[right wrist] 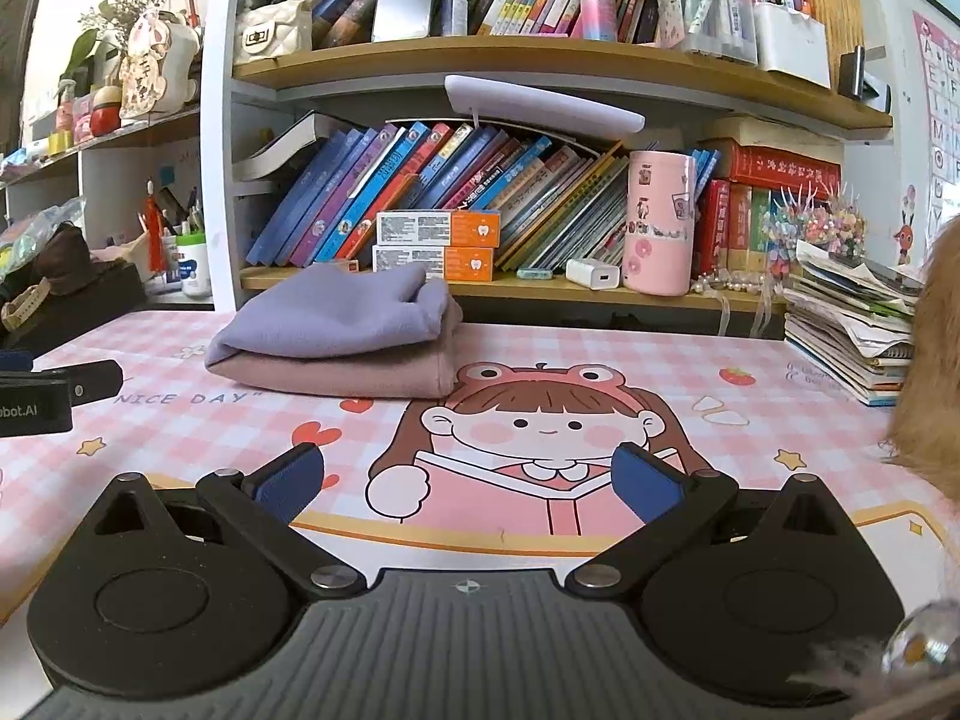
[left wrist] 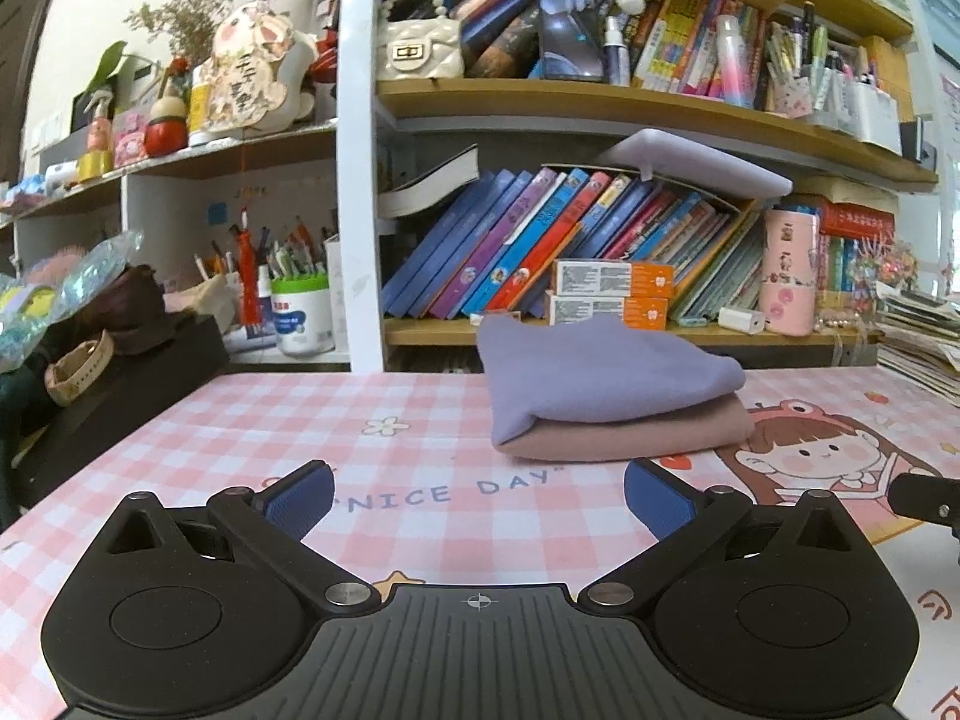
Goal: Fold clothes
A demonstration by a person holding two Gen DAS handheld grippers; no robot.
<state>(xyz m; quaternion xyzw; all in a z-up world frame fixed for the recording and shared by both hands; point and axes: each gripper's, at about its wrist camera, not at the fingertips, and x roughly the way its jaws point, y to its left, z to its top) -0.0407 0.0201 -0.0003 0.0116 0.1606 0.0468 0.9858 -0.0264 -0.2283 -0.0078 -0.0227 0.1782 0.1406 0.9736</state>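
Desk mat (left wrist: 252,420) w/ 2 folded cloths (left wrist: 606,396) below bookshelf (left wrist: 600,99); both grippers' jaws wide, empty.

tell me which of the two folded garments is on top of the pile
The lilac-purple garment is on top. The dusty pink garment lies under it, flat on the checked mat, showing only along the pile's lower edge.

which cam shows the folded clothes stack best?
Right wrist: the purple garment on the pink garment sits unobstructed, with both layers distinct. Left wrist shows the same stack from its other side, also clear.
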